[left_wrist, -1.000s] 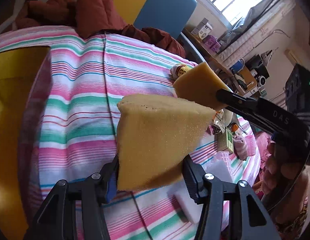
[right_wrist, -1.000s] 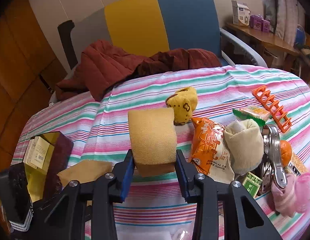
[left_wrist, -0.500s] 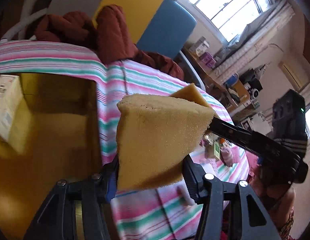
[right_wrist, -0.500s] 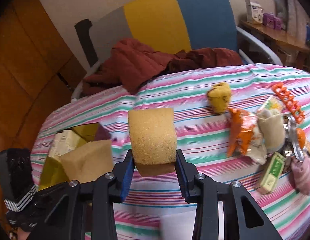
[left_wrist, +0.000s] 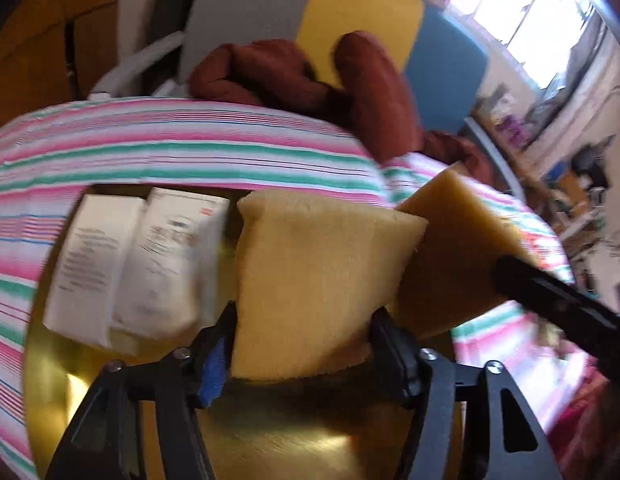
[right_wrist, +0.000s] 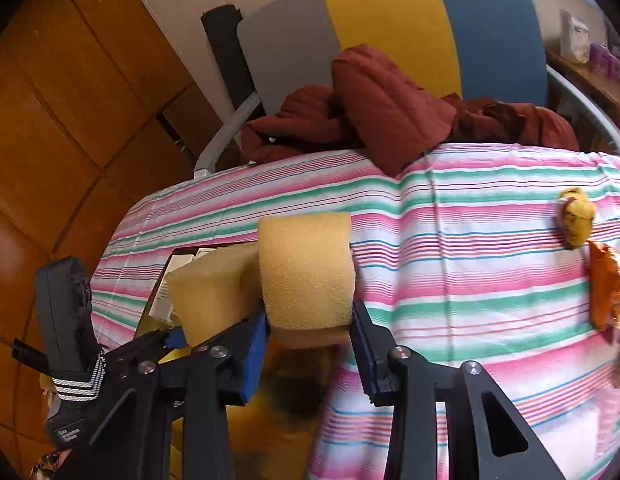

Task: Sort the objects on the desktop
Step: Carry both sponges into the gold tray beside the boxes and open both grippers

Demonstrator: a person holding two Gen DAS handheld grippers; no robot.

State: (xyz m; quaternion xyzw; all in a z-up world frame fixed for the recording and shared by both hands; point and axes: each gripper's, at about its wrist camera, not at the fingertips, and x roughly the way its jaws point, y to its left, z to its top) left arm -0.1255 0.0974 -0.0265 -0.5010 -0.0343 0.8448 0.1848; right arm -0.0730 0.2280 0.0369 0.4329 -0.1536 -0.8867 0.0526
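Your left tool (left_wrist: 301,344) is tipped down over the gold box (left_wrist: 269,440) at the left end of the bench (left_wrist: 189,148), its black fingers clenched on a yellow sponge (left_wrist: 318,292), a porous block with soft, rounded corners bulging above the grip. Behind it in the box, two white printed cartons (left_wrist: 129,264) lie side by side, blurred. Just to the right, your right tool (right_wrist: 310,340) is level with the left one, clamped on a second sponge (right_wrist: 305,272), a coarse-pored rectangular block squeezed at its base between blue-padded fingers; the two sponges sit side by side, seemingly touching. This one hangs above the box's right edge, where the shiny lining meets the pink, green and white striped cloth. Farther right on the cloth lie a small yellow plush toy (right_wrist: 576,216) and an orange snack bag (right_wrist: 606,284).
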